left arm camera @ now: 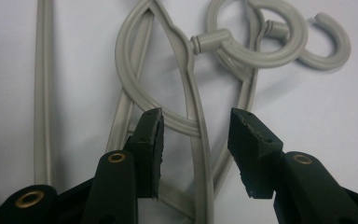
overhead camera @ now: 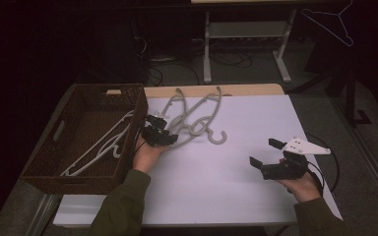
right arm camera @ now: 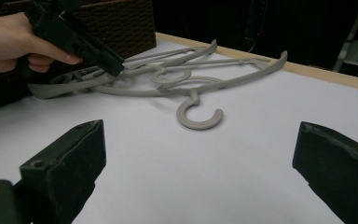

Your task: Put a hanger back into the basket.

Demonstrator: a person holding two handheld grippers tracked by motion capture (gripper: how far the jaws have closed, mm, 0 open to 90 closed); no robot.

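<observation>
Grey plastic clothes hangers (overhead camera: 193,117) lie in a tangled pile on the white worktop (overhead camera: 226,182), just beside the right wall of the dark brown woven basket (overhead camera: 69,162). From the high view alone one learns what the basket holds: paler, whitish plastic hangers (overhead camera: 103,145) lying slantwise on its floor. That view also shows both sleeved forearms coming in from the near edge, and a thin wire hanger (overhead camera: 330,24) hanging in the dark background at the upper right.

The left gripper view gives the close detail. The left claw (left arm camera: 196,140) stands astride a slim rail of one hanger; its jaws are partly spread, the rail runs between them, and neither pad visibly presses on it. Beyond the jaws, two swivel hooks overlap as open rings, each joined to its hanger by a short ribbed collar.

The right gripper view looks low across the worktop. It shows the pile from the side: curved shoulder bars rising slightly at their tips, and one hook lying flat nearest the camera. The left hand (right arm camera: 14,39) and its black claw dip into the pile at the upper left. The right claw (right arm camera: 198,158) is spread wide with only bare worktop between its jaws, well apart from the pile.
</observation>
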